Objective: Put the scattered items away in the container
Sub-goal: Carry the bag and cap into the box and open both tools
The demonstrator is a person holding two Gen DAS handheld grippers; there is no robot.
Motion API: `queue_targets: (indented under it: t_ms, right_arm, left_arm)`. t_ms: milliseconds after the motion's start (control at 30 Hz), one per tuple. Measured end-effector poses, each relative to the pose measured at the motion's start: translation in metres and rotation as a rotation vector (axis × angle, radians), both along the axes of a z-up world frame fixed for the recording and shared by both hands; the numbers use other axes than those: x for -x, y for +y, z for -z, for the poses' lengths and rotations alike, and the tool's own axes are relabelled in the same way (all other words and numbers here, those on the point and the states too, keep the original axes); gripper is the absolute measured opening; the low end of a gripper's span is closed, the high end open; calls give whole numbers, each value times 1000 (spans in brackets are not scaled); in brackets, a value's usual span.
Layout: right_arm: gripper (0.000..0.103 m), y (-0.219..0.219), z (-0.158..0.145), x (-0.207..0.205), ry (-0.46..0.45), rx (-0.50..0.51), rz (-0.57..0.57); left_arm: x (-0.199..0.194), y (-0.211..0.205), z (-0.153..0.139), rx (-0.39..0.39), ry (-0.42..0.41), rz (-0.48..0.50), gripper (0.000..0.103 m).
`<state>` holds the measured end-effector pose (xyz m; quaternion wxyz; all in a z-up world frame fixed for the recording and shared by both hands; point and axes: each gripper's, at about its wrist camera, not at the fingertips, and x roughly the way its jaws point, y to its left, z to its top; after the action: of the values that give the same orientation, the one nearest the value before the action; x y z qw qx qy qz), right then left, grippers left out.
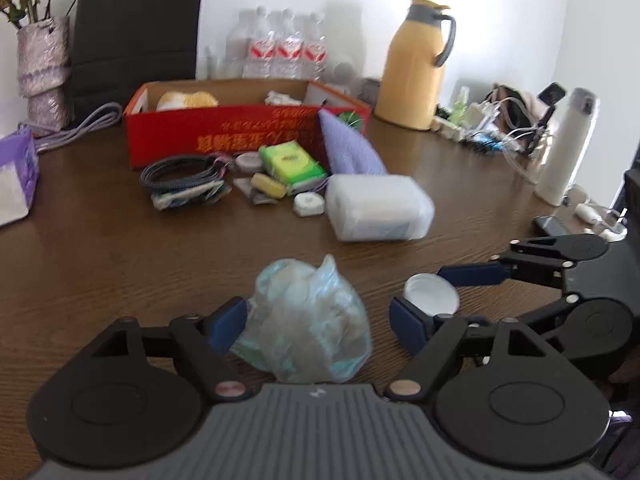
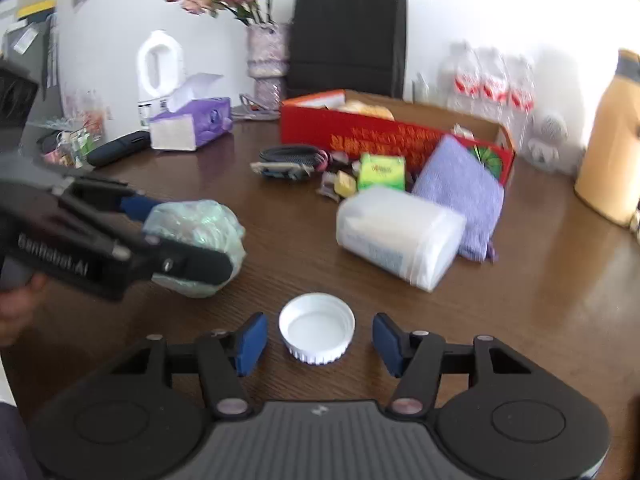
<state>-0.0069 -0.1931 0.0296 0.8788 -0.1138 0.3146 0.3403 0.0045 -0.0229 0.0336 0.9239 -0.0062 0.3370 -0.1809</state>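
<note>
**Bag and lid: soft versus slick**

Your left tool (image 1: 320,322) stands apart around the crumpled plastic bag (image 1: 304,320) on the table (image 1: 120,260); pinch its bulk, it squashes. Your right tool (image 2: 320,338) gapes around the rigid, light white lid (image 2: 317,326); grip its ribbed rim.

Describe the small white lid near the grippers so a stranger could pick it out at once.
Start at the red cardboard box at the back of the brown table, then come forward past the white plastic-wrapped pack to the near edge. There, between the open fingers of the right gripper, lies the white lid. Unlike the crumpled plastic bag to its left, it is round, rigid, ribbed and open side up.
</note>
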Motion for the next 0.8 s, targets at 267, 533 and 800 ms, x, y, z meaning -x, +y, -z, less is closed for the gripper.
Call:
queue_targets:
  t_ms: [267,533,800]
  right_arm:
    - [39,3,2,-9,3,-12,0]
    - [39,-2,-85,-76,-183,-146,58]
    - [39,43,-161,-281,-58,-140,95]
  left_arm:
    - [-2,6,-8,48,-64,-60,36]
    - [-81,15,-108,116,-329,-41,37]
    - [-318,2,-137,80,-62,-10,38]
